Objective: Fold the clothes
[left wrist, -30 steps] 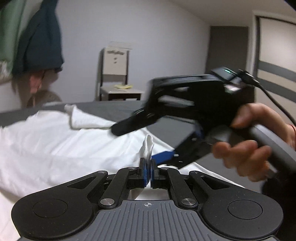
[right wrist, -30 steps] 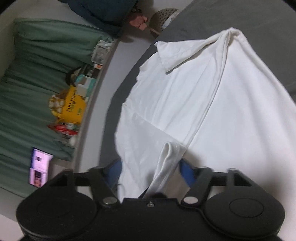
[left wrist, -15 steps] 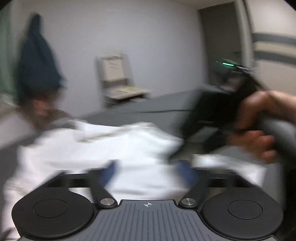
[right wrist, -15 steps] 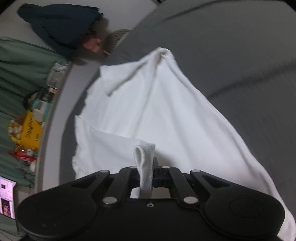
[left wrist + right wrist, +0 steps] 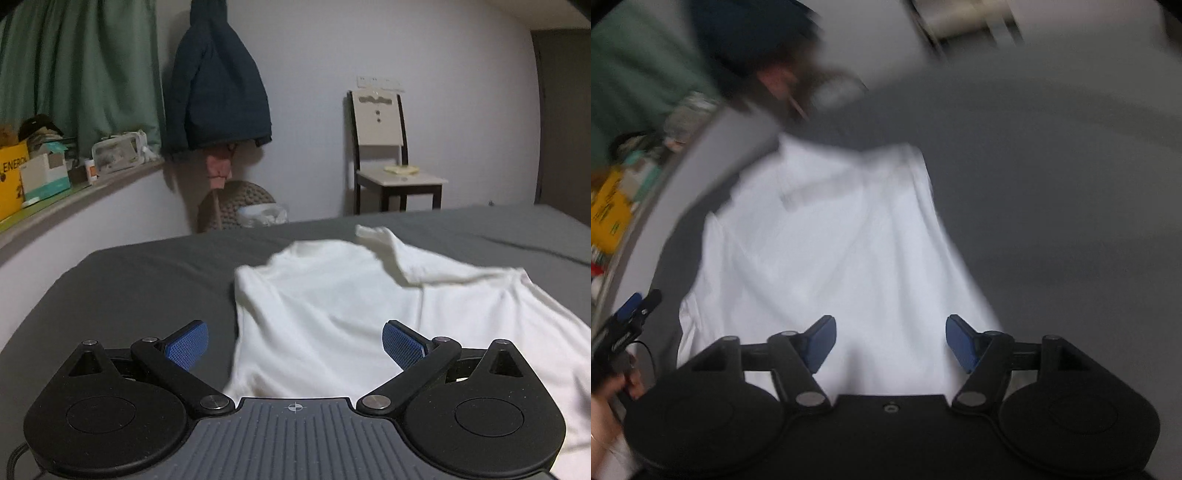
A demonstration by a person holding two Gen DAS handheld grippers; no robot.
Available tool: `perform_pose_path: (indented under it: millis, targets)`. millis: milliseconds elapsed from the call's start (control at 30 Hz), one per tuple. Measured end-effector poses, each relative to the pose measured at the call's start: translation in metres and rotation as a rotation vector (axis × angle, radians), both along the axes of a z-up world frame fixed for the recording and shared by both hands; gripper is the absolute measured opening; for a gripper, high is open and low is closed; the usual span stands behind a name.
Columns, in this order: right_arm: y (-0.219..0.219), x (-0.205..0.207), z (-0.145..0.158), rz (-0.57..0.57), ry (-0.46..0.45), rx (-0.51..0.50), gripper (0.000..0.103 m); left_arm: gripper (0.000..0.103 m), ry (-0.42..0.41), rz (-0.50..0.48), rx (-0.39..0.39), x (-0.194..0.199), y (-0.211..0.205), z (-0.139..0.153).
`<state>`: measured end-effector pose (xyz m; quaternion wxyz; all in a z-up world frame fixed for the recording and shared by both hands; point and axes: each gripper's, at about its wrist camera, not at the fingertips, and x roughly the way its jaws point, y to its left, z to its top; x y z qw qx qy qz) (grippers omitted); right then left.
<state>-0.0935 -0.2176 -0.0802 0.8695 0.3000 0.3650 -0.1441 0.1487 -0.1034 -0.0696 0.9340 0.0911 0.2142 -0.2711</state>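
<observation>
Now, both tools spread wide w/ nothing held, left tool point(image 5: 294, 345), right tool point(image 5: 890, 341), white shirt point(image 5: 332, 295) rumpled on grey bed point(image 5: 147, 266)

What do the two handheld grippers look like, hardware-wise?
Both match: the left gripper and right gripper have black linkage arms, silver pivot screws, round black side housings and blue textured pads. The left's body is ribbed grey with a crosshair mark.

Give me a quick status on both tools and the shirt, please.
Left tool open, empty. Right tool open, empty. White shirt lying loose on the grey bed, not yet folded flat. Nothing in the way.
</observation>
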Motion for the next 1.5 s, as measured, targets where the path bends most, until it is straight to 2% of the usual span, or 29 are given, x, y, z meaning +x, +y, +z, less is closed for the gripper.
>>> perform_pose_path:
  millis: [67,167,233,300,367,400,500,567,600,667,733,800,833,867,933,967,1067,1200,1333,1367,1433,1500]
  targets:
    - [-0.003,0.030,0.018,0.109,-0.057,-0.096,0.072,0.101,0.024,0.001,-0.022,0.025,-0.003,-0.003]
    - [0.009,0.102,0.022,0.321,-0.091,-0.280,0.073,0.101,0.077,0.038,-0.023,0.073,-0.020,-0.016]
    - [0.024,0.145,0.009,0.458,-0.089,-0.444,0.073,0.101,0.092,0.073,-0.031,0.101,-0.033,-0.023]
    - [0.042,0.183,-0.011,0.580,-0.058,-0.624,0.068,0.101,0.098,0.102,-0.036,0.128,-0.048,-0.031]
    - [0.053,0.209,-0.028,0.656,-0.033,-0.740,0.065,0.101,0.098,0.115,-0.029,0.152,-0.063,-0.036]
    - [0.057,0.220,-0.035,0.688,-0.039,-0.757,0.065,0.101,0.102,0.119,-0.021,0.164,-0.069,-0.039]
    - [0.055,0.243,-0.048,0.717,-0.052,-0.711,0.059,0.101,0.138,0.098,-0.032,0.195,-0.081,-0.041]
    - [0.047,0.253,-0.053,0.677,-0.053,-0.673,0.033,0.101,0.197,0.084,-0.016,0.219,-0.090,-0.048]
    - [0.040,0.255,-0.053,0.630,-0.062,-0.665,0.030,0.101,0.214,0.085,-0.003,0.229,-0.094,-0.051]
    - [0.013,0.254,-0.047,0.506,-0.113,-0.573,0.019,0.100,0.228,0.076,0.019,0.243,-0.102,-0.058]
    - [-0.017,0.249,-0.043,0.361,-0.145,-0.503,0.015,0.088,0.263,0.066,0.028,0.252,-0.107,-0.067]
    - [-0.049,0.245,-0.041,0.222,-0.162,-0.422,0.014,0.059,0.294,0.066,0.050,0.257,-0.112,-0.077]
    - [-0.065,0.244,-0.043,0.164,-0.159,-0.364,0.013,0.051,0.304,0.072,0.070,0.258,-0.115,-0.083]
    - [-0.081,0.242,-0.045,0.125,-0.162,-0.294,0.010,0.036,0.304,0.079,0.078,0.257,-0.116,-0.086]
    - [-0.103,0.234,-0.048,0.097,-0.210,-0.166,0.009,0.019,0.281,0.102,0.031,0.251,-0.112,-0.089]
    - [-0.111,0.230,-0.048,0.097,-0.245,-0.115,0.009,0.008,0.268,0.105,0.006,0.247,-0.110,-0.087]
    - [-0.119,0.214,-0.035,0.119,-0.334,-0.044,0.009,0.004,0.214,0.090,-0.052,0.234,-0.100,-0.078]
    - [-0.103,0.180,0.003,0.284,-0.443,-0.107,0.009,0.004,0.100,-0.001,-0.112,0.195,-0.075,-0.041]
    - [-0.069,0.110,0.040,0.479,-0.535,-0.178,0.009,0.004,-0.010,-0.140,-0.155,0.129,-0.025,-0.004]
    - [-0.058,0.092,0.045,0.526,-0.533,-0.199,0.009,0.004,-0.033,-0.190,-0.147,0.105,-0.011,0.003]
    - [-0.036,0.056,0.047,0.607,-0.496,-0.232,0.009,0.004,-0.017,-0.256,-0.121,0.063,0.014,0.001]
    - [-0.017,0.025,0.032,0.655,-0.395,-0.261,0.009,0.005,0.010,-0.310,-0.073,0.023,0.034,-0.007]
